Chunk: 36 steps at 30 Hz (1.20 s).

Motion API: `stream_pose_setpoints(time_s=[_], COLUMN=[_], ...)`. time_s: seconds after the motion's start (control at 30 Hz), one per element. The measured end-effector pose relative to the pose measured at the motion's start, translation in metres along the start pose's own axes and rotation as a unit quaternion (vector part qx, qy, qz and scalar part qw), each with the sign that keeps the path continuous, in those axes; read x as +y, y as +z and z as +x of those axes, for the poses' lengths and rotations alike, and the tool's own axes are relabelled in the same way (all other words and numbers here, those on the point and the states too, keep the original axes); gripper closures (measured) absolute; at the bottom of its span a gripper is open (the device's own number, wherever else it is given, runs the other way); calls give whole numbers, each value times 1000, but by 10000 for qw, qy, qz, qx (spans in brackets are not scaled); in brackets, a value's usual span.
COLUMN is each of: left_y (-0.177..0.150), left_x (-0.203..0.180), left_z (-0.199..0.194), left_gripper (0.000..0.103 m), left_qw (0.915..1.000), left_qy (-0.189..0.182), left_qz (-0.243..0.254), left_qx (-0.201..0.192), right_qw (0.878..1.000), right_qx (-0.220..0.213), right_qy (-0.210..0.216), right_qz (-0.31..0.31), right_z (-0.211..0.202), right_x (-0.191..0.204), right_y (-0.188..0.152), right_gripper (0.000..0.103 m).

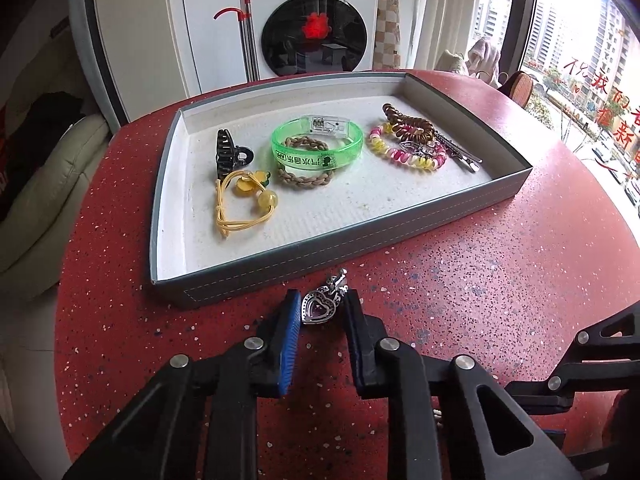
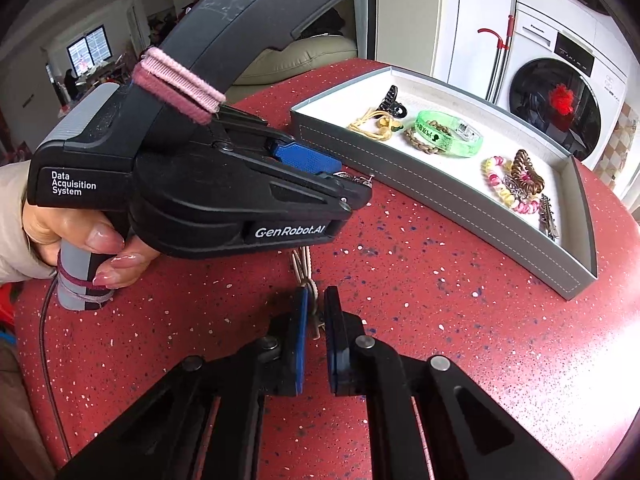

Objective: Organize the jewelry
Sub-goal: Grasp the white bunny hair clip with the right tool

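A silver heart-shaped pendant (image 1: 320,305) with a purple stone lies on the red table between the fingertips of my left gripper (image 1: 321,307), whose jaws stand a little apart around it. The grey tray (image 1: 256,276) sits just beyond it. The left gripper also shows in the right wrist view (image 2: 352,184), with the pendant (image 2: 354,178) at its tip. My right gripper (image 2: 316,308) is nearly closed around a beige hair tie (image 2: 306,270) lying on the table; contact is unclear.
The tray (image 2: 440,204) holds a black claw clip (image 1: 228,150), a yellow hair tie (image 1: 240,204), a green bangle (image 1: 318,148), a braided band (image 1: 306,178), coil ties (image 1: 408,148) and a metal clip (image 1: 460,154). A washing machine (image 1: 316,20) stands behind.
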<state>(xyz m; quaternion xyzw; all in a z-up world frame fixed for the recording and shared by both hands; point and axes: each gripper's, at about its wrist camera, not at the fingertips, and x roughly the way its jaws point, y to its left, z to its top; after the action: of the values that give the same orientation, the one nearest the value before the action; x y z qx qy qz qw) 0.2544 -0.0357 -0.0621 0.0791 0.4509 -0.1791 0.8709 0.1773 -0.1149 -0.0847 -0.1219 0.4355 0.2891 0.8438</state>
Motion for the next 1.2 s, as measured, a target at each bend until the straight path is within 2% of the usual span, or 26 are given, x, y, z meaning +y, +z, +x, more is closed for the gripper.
stream_pose_setpoints(time_s=[0.2, 0.53, 0.7, 1.0, 1.07, 1.2], left_y=[-6, -11, -14, -18, -19, -21], left_x=[6, 10, 14, 19, 21, 25], left_z=[-5, -27, -37, -53, -55, -57], left_gripper=[66, 66, 66, 66, 66, 66], left_qw=[9998, 9991, 9981, 9960, 9957, 9950], left_qy=[-4, 36, 73, 80, 76, 82], left_qz=[-198, -364, -558, -787, -814, -894], left_qx=[-35, -190, -234, -413, -432, -443], right_qw=[9996, 9988, 9968, 9835, 9790, 9741], right_qx=[37, 13, -65, -271, -332, -395], right_qy=[93, -173, -163, -249, -232, -258], right_qz=[261, 453, 776, 1771, 1996, 2213], right_z=[-1, -2, -10, -31, -36, -42], right_x=[-2, 4, 0, -27, -35, -44], right_y=[-3, -8, -10, -18, -20, -22], right_gripper=[94, 94, 94, 94, 97, 98])
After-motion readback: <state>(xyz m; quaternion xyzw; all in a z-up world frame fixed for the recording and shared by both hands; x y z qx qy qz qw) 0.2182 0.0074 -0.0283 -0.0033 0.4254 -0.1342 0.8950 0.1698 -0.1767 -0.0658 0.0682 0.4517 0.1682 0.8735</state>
